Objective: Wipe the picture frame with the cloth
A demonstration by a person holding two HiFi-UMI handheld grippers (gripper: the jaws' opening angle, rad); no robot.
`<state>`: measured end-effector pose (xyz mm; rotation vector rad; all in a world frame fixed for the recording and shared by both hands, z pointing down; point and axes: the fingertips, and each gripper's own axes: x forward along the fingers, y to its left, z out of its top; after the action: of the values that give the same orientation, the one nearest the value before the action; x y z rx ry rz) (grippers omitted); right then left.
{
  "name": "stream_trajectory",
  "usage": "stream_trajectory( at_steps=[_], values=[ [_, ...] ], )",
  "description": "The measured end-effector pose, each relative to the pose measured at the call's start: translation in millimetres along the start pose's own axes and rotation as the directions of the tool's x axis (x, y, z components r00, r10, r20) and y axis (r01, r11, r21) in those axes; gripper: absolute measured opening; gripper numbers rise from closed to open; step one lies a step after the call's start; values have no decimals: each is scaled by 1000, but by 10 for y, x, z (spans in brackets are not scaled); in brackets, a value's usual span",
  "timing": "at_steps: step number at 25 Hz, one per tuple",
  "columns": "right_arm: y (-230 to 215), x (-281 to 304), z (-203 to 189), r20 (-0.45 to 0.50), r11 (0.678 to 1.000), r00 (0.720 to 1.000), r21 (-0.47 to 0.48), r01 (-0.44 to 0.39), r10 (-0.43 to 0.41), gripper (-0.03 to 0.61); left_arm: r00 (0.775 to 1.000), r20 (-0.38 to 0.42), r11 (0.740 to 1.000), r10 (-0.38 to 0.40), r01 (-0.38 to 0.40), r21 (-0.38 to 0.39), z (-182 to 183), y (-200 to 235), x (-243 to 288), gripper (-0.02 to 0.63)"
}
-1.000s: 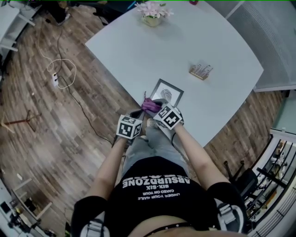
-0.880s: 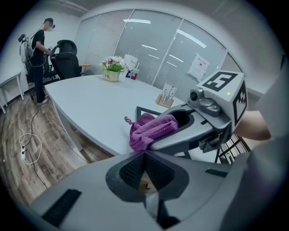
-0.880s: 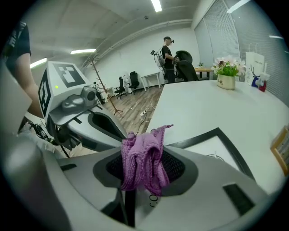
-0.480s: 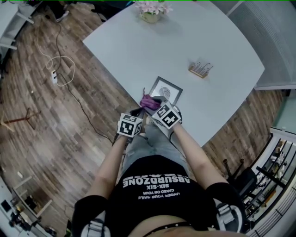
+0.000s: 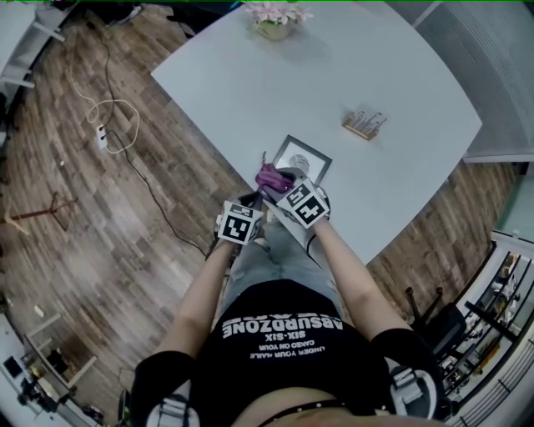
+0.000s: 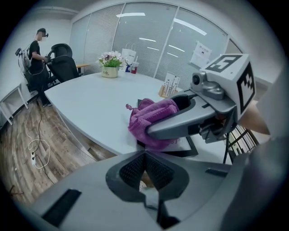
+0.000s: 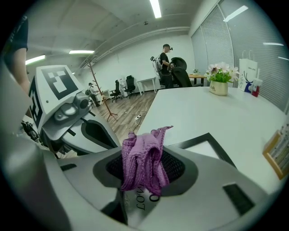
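Observation:
A black picture frame (image 5: 300,158) lies flat near the front edge of the white table (image 5: 250,83). My right gripper (image 5: 274,182) is shut on a purple cloth (image 5: 268,176), which sits at the frame's near-left corner. In the right gripper view the cloth (image 7: 143,162) hangs bunched between the jaws of my right gripper (image 7: 145,159), with the frame (image 7: 205,143) just beyond. My left gripper (image 5: 252,205) hovers off the table edge beside the right one, shut on nothing. The left gripper view shows my left gripper (image 6: 144,156), and beyond it the cloth (image 6: 151,118) over the frame (image 6: 183,148).
A flower pot (image 5: 272,20) stands at the table's far side. A small wooden card holder (image 5: 364,125) sits to the right of the frame. A white cable and power strip (image 5: 104,125) lie on the wood floor at the left. A person (image 6: 36,52) stands by chairs far off.
My left gripper has edged slightly toward the right one. The right gripper with the cloth stays at the frame's near corner.

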<state>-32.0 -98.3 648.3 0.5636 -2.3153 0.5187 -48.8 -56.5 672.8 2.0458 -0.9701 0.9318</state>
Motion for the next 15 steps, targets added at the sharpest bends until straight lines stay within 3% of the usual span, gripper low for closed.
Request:
stream_trajectory(
  at_steps=[8,15],
  values=[
    [-229,-22,48,43,995,996,56,81,-84,183,999,-12,999,32,-32,37,-2,0,-3,9],
    [-505,-50,88,74,975,978,127,185,-195,184,998,-47,999,30,-30,15,3,25,9,9]
  ],
)
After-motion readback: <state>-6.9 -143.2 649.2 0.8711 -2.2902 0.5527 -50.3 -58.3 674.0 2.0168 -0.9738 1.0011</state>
